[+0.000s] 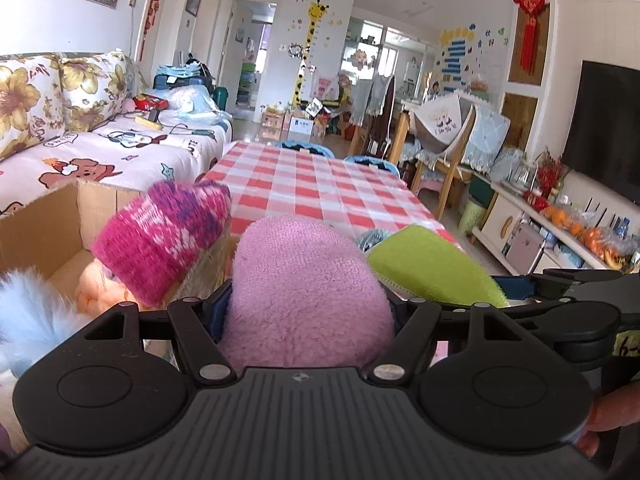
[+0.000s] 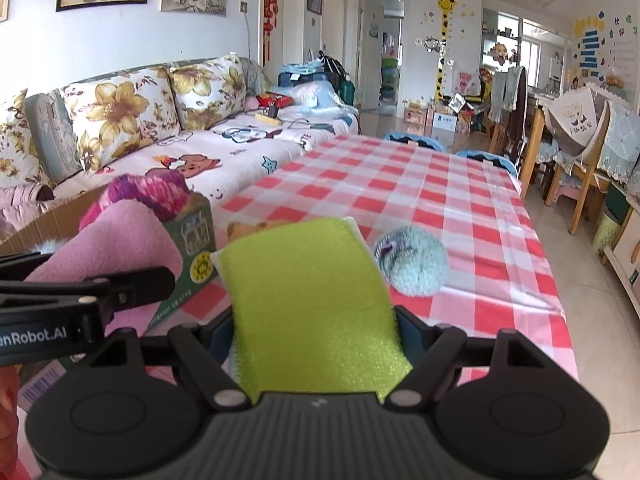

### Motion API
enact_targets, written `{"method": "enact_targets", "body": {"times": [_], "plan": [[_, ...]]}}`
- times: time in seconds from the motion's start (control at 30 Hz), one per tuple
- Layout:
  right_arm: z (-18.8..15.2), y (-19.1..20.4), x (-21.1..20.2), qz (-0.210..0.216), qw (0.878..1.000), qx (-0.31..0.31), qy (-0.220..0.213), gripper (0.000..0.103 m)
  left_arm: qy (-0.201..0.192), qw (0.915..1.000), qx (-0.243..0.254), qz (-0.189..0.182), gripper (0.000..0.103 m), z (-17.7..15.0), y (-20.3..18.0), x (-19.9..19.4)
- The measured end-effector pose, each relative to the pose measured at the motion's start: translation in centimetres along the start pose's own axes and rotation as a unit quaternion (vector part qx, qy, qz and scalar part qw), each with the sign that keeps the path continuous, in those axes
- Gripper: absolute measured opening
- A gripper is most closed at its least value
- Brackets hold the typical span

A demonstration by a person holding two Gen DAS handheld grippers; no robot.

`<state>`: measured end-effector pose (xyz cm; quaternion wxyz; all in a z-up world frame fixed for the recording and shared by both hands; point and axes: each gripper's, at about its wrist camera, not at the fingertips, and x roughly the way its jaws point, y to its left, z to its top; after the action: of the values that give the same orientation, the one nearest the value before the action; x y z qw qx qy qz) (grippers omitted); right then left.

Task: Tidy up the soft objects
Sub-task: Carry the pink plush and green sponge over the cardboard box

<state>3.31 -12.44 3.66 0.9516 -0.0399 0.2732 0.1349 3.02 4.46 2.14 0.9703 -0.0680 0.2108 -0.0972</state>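
Note:
My left gripper (image 1: 308, 312) is shut on a fluffy pink cloth (image 1: 304, 288) and holds it beside the cardboard box (image 1: 44, 232). My right gripper (image 2: 316, 332) is shut on a lime-green cloth pad (image 2: 308, 292), held above the checked table. The green pad also shows in the left wrist view (image 1: 428, 264), and the pink cloth in the right wrist view (image 2: 116, 244). A pink-and-purple knitted hat (image 1: 164, 236) sits on top of things in the box. A pale blue-grey fuzzy ball (image 2: 412, 260) lies on the table ahead of my right gripper.
The red-and-white checked tablecloth (image 2: 420, 184) covers a long table. A sofa (image 2: 168, 132) with flowered cushions runs along the left. A light-blue fluffy item (image 1: 28, 308) and an orange soft item (image 1: 96, 288) lie in the box. Chairs and a TV cabinet stand at the right.

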Motion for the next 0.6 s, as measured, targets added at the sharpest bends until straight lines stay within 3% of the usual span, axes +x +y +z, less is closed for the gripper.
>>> {"method": "enact_targets", "body": {"times": [0.6], "plan": [[2.7,3.9,-1.2,0.036,0.998,-0.028,-0.046,0.079,-0.055,0.9976,-0.034,0.024,0.087,1.6,2.0,-1.9]]}}
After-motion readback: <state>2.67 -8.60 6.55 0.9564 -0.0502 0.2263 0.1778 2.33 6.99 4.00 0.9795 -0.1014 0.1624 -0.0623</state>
